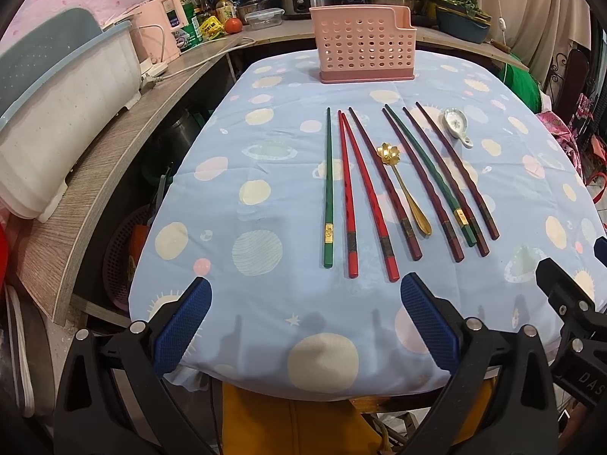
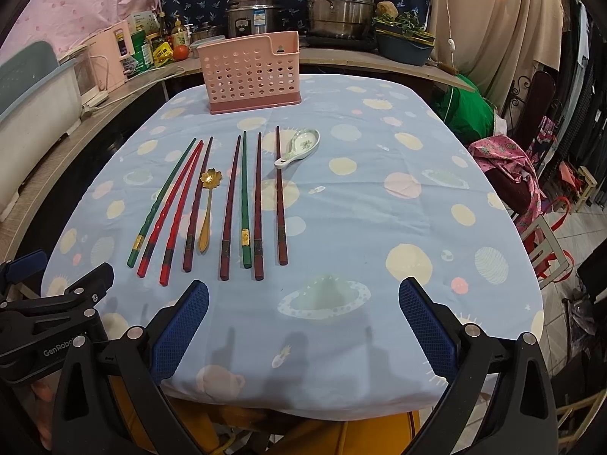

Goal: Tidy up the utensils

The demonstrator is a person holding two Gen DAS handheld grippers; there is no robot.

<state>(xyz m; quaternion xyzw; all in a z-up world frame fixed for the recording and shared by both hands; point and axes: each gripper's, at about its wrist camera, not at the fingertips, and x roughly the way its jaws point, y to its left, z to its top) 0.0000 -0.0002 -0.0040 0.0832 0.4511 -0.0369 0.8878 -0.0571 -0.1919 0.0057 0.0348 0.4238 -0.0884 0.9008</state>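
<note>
Several chopsticks lie side by side on the blue tablecloth point(image 1: 265, 174): a green one point(image 1: 328, 189) at the left, red ones point(image 1: 347, 197), dark maroon ones point(image 1: 455, 170) and a second green one point(image 1: 428, 174). A gold flower spoon point(image 1: 406, 189) lies among them and shows in the right wrist view point(image 2: 208, 204). A white ceramic spoon point(image 1: 457, 125) lies at the right point(image 2: 299, 146). A pink perforated utensil holder point(image 1: 362, 43) stands upright at the far side point(image 2: 252, 74). My left gripper point(image 1: 303, 326) and right gripper point(image 2: 303, 326) are open and empty, near the table's front edge.
A wooden counter point(image 1: 95, 174) runs along the left with a white and blue dish rack point(image 1: 57, 106). Pots point(image 2: 337, 3), bottles and a tomato point(image 1: 233, 25) stand behind the table. Chairs and clothes point(image 2: 512, 167) are at the right.
</note>
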